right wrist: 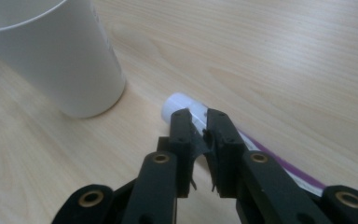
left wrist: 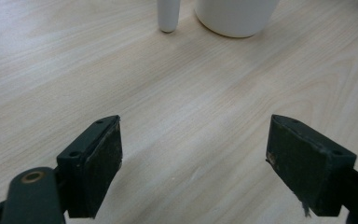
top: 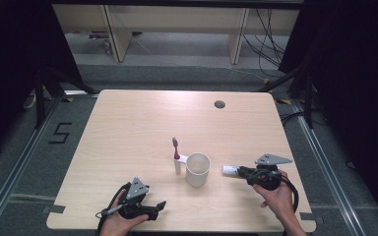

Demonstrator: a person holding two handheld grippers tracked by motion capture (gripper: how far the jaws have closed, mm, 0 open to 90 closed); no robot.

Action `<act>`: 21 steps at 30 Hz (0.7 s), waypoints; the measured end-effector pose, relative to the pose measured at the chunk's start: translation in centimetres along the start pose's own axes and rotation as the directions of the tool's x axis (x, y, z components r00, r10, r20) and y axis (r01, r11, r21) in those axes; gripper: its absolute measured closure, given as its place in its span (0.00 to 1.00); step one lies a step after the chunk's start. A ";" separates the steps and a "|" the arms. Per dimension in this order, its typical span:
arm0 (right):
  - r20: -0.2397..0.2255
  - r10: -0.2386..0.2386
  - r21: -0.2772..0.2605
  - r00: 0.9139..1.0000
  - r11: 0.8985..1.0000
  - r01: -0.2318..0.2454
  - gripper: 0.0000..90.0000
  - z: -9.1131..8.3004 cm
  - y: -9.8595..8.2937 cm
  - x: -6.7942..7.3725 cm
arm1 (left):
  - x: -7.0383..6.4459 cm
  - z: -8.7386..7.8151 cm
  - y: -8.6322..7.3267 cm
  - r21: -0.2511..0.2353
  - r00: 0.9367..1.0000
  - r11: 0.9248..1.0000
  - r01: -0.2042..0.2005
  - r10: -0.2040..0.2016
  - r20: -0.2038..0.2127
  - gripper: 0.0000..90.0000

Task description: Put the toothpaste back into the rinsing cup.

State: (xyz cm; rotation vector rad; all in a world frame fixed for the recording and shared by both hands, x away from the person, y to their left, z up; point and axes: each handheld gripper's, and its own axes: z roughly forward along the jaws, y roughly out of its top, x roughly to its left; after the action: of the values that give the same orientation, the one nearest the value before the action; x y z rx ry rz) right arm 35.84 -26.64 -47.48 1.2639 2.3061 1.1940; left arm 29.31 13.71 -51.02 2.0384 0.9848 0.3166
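A white cup [top: 198, 168] stands on the table's near half, and it is also in the left gripper view [left wrist: 235, 16] and the right gripper view [right wrist: 51, 56]. A toothbrush [top: 176, 155] with a white handle [left wrist: 168, 16] stands upright just left of the cup. A white toothpaste tube [top: 230, 170] with a purple stripe lies right of the cup, its cap [right wrist: 179, 103] pointing toward the cup. My right gripper [top: 241, 172] [right wrist: 199, 123] is shut on the tube just behind the cap. My left gripper [top: 158, 209] [left wrist: 193, 163] rests open near the front edge with bare wood between its jaws.
The light wooden table [top: 128, 123] has a round cable hole [top: 219, 104] near its far edge. Dark floor and black curtains surround it, with cables on the floor at the back right.
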 end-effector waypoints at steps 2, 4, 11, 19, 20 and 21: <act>0.014 -0.049 0.006 0.999 0.999 0.049 0.94 0.7 0.6 -0.2 | 0.0 -0.1 0.0 0.003 1.000 1.000 -0.003 0.003 0.002 0.20; 0.018 -0.046 0.009 0.999 0.999 0.045 0.96 1.5 1.0 -0.1 | 0.0 -0.1 0.0 0.007 1.000 1.000 -0.004 0.004 0.001 0.20; 0.056 -0.051 0.031 0.997 0.998 0.049 0.97 3.6 2.3 0.0 | -0.1 0.1 0.0 -0.001 1.000 1.000 -0.001 0.001 0.004 0.20; 0.057 -0.031 0.084 0.998 0.996 0.026 0.97 5.8 2.7 0.1 | -0.2 0.0 -0.1 0.007 1.000 1.000 -0.005 0.004 0.005 0.20; 0.059 -0.027 0.089 0.998 0.996 0.022 0.97 5.9 2.8 0.1 | 0.0 0.0 0.0 0.013 1.000 1.000 -0.018 0.018 -0.003 0.20; 0.058 -0.022 0.087 0.998 0.996 0.017 0.97 6.0 2.8 0.3 | -0.1 0.1 0.0 0.004 1.000 1.000 -0.007 0.007 0.005 0.20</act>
State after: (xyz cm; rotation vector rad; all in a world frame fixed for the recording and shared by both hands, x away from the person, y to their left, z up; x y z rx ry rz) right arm 40.68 -22.38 -49.12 1.2843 2.3446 1.0464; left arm 29.25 13.60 -51.07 2.0460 0.9755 0.3132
